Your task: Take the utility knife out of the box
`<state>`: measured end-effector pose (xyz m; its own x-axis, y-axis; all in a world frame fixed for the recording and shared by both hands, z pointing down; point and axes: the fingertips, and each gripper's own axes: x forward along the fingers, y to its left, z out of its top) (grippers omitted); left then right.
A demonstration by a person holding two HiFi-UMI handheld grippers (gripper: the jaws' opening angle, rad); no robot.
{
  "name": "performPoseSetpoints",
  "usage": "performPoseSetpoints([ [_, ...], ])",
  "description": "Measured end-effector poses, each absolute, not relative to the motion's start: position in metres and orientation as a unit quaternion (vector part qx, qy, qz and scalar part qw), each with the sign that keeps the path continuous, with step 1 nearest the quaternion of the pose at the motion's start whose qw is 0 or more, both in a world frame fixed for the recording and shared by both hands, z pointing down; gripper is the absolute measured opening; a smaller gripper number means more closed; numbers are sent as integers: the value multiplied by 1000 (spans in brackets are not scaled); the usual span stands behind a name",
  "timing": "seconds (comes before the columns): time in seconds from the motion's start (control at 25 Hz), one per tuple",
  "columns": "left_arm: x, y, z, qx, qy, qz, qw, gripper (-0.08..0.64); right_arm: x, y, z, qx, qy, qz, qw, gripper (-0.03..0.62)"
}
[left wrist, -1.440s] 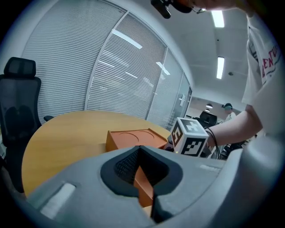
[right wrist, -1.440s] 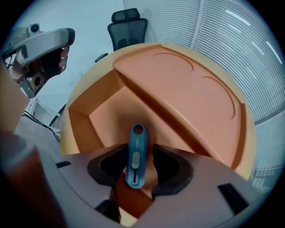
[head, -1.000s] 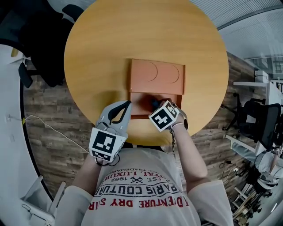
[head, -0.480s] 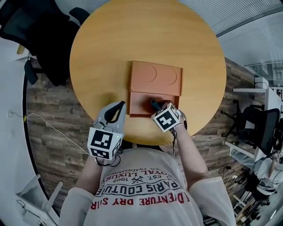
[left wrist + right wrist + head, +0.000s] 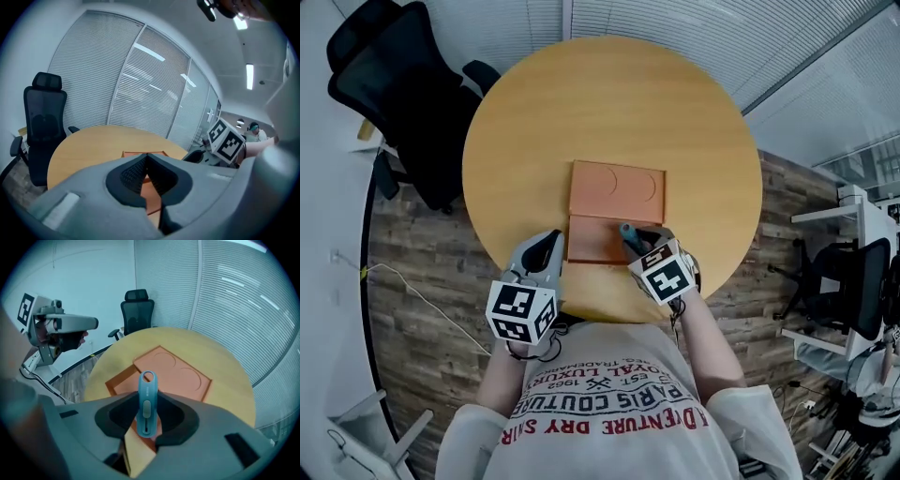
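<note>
Above the box (image 5: 592, 246), knife (image 5: 146, 389) sits pinched in right claw (image 5: 146, 409). It was down in the box a second ago and is now lifted clear, so removal looks nearly done. Left claw (image 5: 147, 174) clenched, empty, beside box over bench (image 5: 581, 112) edge.

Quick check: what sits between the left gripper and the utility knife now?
Only the open box tray, per the head view: left gripper by its left edge, utility knife held by the right gripper over its right end.
</note>
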<state>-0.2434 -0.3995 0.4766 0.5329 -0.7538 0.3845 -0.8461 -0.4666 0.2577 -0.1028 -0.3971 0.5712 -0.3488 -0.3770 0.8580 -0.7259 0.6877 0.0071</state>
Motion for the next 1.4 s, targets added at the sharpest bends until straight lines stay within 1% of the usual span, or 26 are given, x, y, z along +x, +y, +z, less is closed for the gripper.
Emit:
performPoseSetpoints([
  [0.24, -239, -392, 443, 850, -487, 93, 180, -6, -94, -403, 508, 393, -829, 158, 364, 130],
  [0.52, -230, -388, 397, 854, -499, 71, 128, -6, -72, -409, 427, 448, -855, 146, 214, 130],
  [0.8, -222, -381, 336, 848, -527, 33, 53, -6, -41, -404, 361, 499, -859, 69, 88, 130],
  [1.0, -216, -377, 316, 848, -529, 28, 28, -6, -22, -395, 337, 528, -849, 19, 34, 130],
  [1.16, -212, -379, 315, 843, -537, 29, 36, -6, -17, -387, 330, 530, -847, -5, 23, 130],
  [1.32, -202, -380, 310, 846, -532, 35, 12, -6, -10, -387, 325, 539, -842, -9, 14, 130],
  [1.4, -200, -382, 310, 845, -533, 33, 12, -6, -6, -388, 324, 543, -840, -12, 11, 130],
])
